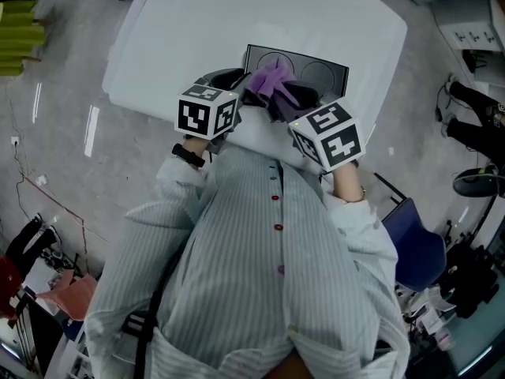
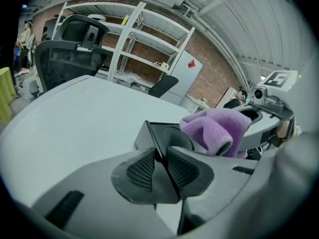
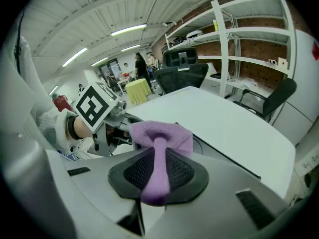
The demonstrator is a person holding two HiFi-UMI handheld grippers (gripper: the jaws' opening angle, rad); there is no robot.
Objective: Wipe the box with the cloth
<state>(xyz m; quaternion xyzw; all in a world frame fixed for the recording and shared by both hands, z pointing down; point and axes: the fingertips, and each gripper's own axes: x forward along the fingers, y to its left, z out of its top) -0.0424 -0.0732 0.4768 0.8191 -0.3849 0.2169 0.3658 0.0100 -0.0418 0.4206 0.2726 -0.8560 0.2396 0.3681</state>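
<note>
Your left gripper (image 2: 160, 164) is clamping the near-left corner wall of the black box (image 1: 322, 73), which is lying lengthwise across you at the table's (image 1: 237, 14) near edge. Your right gripper (image 3: 157, 176) is gripping the purple cloth (image 3: 162, 133) over the box's left recess. The right recess is sitting empty.

head view: high above the person, facing steeply down on the table (image 1: 197, 38) | left gripper view: low, close behind its jaws, facing far-right | right gripper view: likewise, facing far-left | all share: cloth (image 1: 272, 77), box (image 1: 331, 73), table top
</note>
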